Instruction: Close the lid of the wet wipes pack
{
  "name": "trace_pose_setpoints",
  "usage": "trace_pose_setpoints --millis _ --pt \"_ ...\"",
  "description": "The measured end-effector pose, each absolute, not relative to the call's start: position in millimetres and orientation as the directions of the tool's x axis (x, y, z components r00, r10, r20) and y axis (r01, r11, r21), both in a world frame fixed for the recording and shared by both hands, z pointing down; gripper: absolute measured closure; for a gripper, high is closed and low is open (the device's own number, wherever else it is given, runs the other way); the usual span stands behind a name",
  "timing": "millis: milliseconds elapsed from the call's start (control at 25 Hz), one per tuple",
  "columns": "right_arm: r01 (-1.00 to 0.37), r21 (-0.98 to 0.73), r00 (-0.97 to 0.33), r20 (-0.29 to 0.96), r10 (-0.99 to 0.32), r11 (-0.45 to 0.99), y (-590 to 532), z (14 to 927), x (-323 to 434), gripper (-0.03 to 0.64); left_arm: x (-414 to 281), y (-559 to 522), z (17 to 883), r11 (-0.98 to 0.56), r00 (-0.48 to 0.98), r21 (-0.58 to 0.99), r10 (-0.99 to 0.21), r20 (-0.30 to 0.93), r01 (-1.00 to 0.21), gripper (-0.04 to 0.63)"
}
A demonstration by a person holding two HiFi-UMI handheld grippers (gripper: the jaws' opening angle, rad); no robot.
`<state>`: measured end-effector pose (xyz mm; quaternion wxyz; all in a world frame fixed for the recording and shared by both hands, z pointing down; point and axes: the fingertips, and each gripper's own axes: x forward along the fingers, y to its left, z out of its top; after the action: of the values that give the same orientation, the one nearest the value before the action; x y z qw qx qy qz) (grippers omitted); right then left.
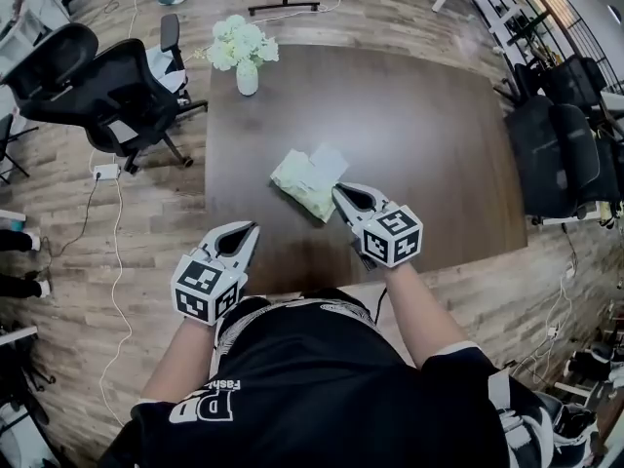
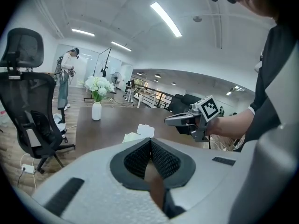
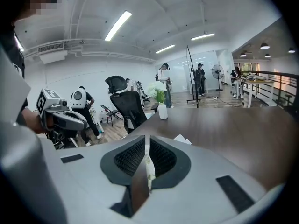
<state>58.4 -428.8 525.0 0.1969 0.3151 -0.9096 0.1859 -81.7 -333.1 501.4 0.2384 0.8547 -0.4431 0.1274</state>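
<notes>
Off to the left, black office chairs (image 1: 117, 91) stand on the wooden floor (image 1: 146, 213), clear of the dark worktop (image 1: 429, 135). A white vase of pale flowers (image 1: 247, 66) sits near the worktop's far left corner, well apart from everything else.

Nearer the person, the left gripper (image 1: 250, 230) hangs over the worktop's near edge, pointing towards the middle. Its fingers (image 2: 135, 158) are pressed together with nothing between them, and it is apart from the pack.

The wet wipes pack (image 1: 302, 187), pale green, lies flat around the middle of the worktop, set at a slant. Its white lid (image 1: 330, 162) is up, folded back on the far side.

Just right of it, the right gripper (image 1: 338, 192) reaches in with its tips at the pack's near right edge. Its fingers (image 3: 164, 158) stand only a narrow slit apart, and a pale green-and-white strip of the pack shows in that slit; whether they touch it I cannot tell.

More black chairs (image 1: 561, 154) crowd the right side of the worktop
</notes>
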Motion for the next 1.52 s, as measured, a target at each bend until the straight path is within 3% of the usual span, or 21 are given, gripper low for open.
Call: trace_pose_setpoints --millis 680,1520 --pt "-0.649 -0.149 -0.675 0.565 -0.475 0.746 -521 586 75 0.543 -90 -308 516 -0.3 0.405 0.279 -0.762 0.505 -0.912 0.578" --pt "-0.644 -0.2 -0.654 0.645 -0.395 0.739 -545 628 69 0.518 -99 -307 520 -0.259 0.375 0.286 -0.775 0.509 -0.923 0.578"
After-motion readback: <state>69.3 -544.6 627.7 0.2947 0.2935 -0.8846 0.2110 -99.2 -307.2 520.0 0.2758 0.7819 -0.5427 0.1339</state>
